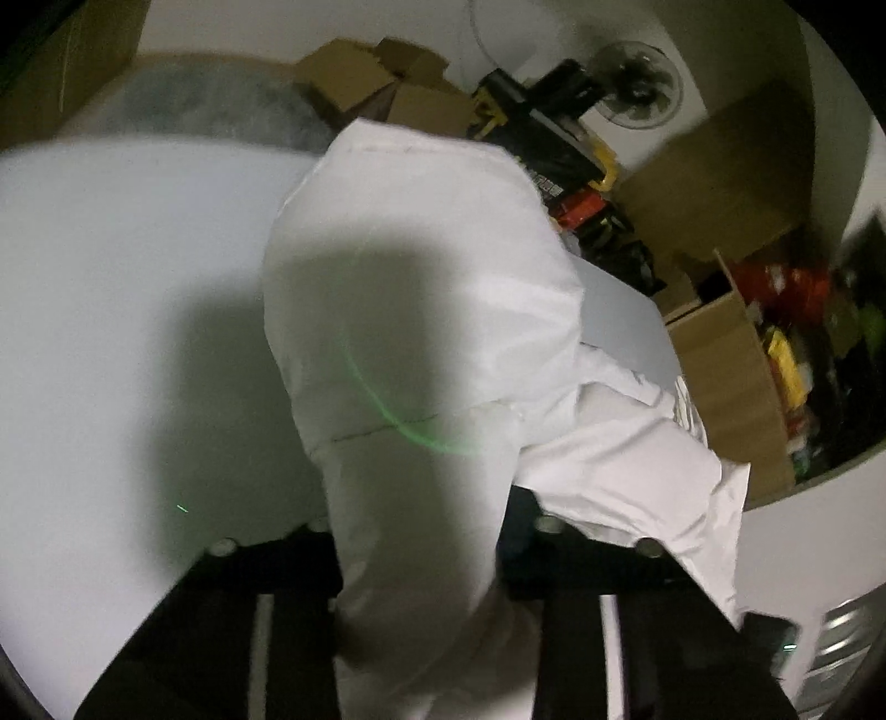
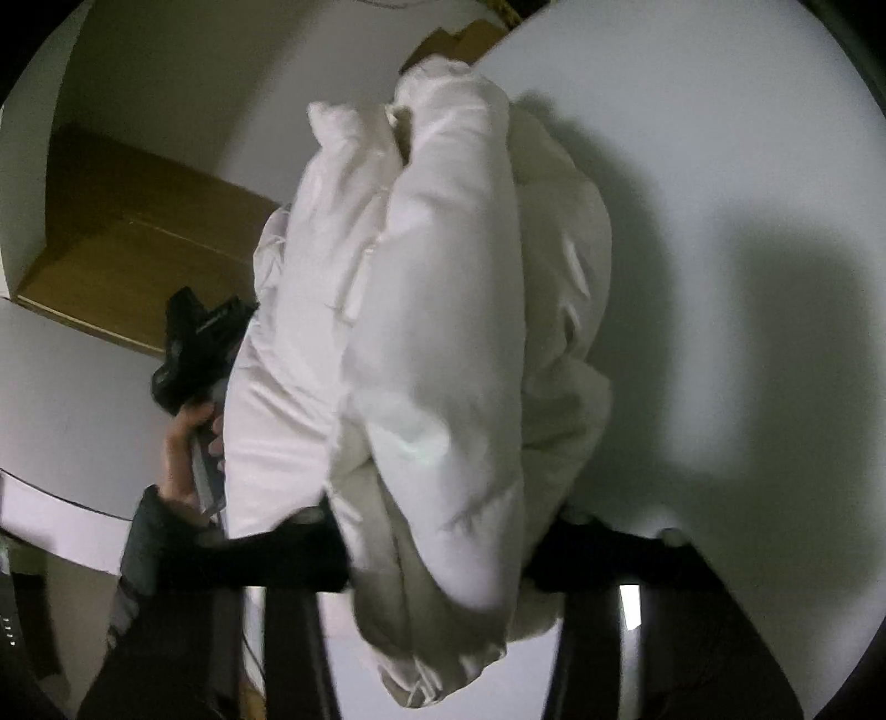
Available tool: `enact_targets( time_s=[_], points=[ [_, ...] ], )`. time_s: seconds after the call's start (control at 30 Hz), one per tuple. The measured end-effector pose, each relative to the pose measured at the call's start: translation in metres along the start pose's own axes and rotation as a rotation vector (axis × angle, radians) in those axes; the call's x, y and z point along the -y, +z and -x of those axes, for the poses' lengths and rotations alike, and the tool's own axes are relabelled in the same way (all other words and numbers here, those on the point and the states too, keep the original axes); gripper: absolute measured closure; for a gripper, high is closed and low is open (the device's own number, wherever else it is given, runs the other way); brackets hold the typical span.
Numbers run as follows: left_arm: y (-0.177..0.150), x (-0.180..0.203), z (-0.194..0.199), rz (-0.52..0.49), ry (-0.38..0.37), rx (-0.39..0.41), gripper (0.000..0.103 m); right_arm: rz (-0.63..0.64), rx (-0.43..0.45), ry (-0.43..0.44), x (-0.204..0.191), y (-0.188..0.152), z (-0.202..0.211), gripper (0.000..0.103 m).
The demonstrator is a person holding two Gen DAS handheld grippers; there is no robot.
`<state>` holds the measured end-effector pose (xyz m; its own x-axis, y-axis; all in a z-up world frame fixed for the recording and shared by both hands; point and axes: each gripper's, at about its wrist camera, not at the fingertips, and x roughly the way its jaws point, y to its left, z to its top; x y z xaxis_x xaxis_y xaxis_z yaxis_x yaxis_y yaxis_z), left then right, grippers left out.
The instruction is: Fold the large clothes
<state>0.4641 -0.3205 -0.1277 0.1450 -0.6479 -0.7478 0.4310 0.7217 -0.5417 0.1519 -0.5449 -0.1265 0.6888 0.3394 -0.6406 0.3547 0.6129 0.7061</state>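
The white table (image 1: 111,288) carries the garment (image 1: 421,288), which hangs off its far edge, so both grippers can lift it for a fold. The left gripper (image 1: 426,598) pinches a band of it; the right gripper (image 2: 443,559) clamps a thick bunch.

White table (image 1: 99,288) fills the lower left of the left wrist view, w/ a dark hard-edged shadow on it, so light comes from above. Past its far edge, a grey blurred patch (image 1: 210,105), prob. floor. Brown cardboard boxes (image 1: 376,83) stacked beyond, more boxes (image 1: 725,183) to the right, one open box (image 1: 736,387) w/ red, yellow & dark stuff inside. A fan (image 1: 642,83) sits against the white wall (image 1: 531,33). In the right wrist view, a flat cardboard box (image 2: 138,243) lies left by a pale wall (image 2: 232,83); white tabletop (image 2: 747,166) to the right.
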Motion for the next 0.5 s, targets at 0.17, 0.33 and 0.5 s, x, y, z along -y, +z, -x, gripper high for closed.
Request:
enact_targets(
  time_s=[0.17,0.33,0.5],
  points=[
    [-0.006,0.017,0.061,-0.078,0.026,0.074,0.08,0.104,0.047,-0.027,-0.04,-0.022,0.021,0.078],
    [-0.025,0.03,0.13,-0.125,0.056,0.132,0.08,0.197,0.057,0.032,-0.083,-0.055,0.046,0.078],
    [-0.07,0.02,0.188,-0.151,0.081,0.167,0.08,0.264,0.047,0.077,-0.111,-0.097,0.065,0.078]
  ],
)
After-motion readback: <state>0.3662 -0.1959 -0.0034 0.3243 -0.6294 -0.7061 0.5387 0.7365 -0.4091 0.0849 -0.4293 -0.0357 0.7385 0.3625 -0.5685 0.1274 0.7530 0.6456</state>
